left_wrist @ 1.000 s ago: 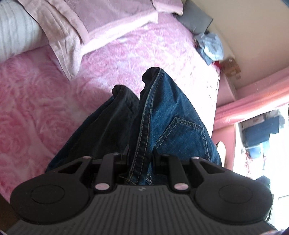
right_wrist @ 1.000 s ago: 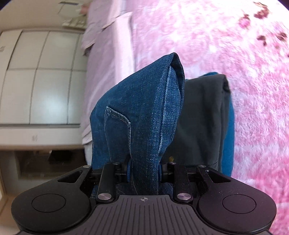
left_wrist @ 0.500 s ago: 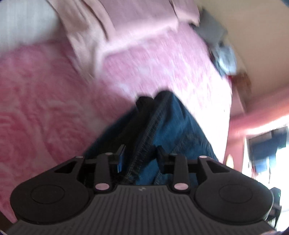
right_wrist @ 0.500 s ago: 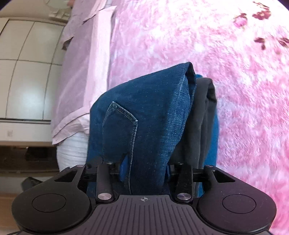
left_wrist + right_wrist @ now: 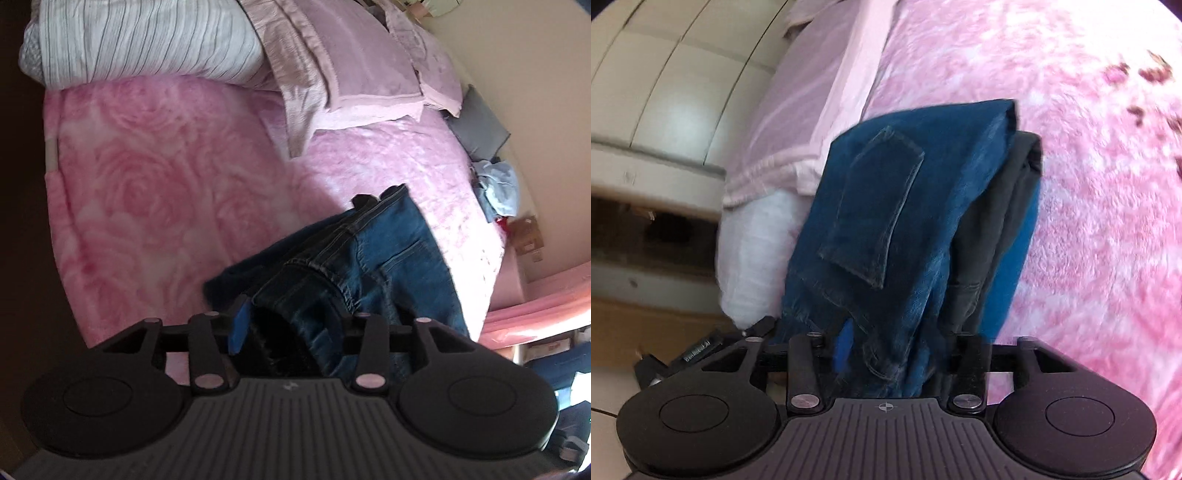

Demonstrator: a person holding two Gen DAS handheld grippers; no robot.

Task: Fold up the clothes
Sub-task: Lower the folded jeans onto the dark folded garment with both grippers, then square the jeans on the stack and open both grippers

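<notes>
Folded blue jeans [image 5: 388,258] lie on the pink rose-patterned bed cover [image 5: 147,184], back pocket facing up. In the right wrist view the jeans [image 5: 905,206] rest on top of a folded dark grey garment [image 5: 993,229] and a bright blue one [image 5: 1015,258]. My left gripper [image 5: 291,321] is open, its fingers spread wide on either side of the jeans' near edge. My right gripper [image 5: 894,343] is also open, and the jeans' near end sits loosely between its fingers.
A striped pillow [image 5: 129,40] and lilac pillows [image 5: 351,66] lie at the head of the bed. A grey cushion [image 5: 476,125] and a heap of light blue clothes [image 5: 496,188] sit by the wall. White wardrobe doors [image 5: 665,92] stand beyond the bed.
Both grippers went from shut on the jeans to open. The jeans came down from hanging to lying on the stack, and both grippers pulled back a little.
</notes>
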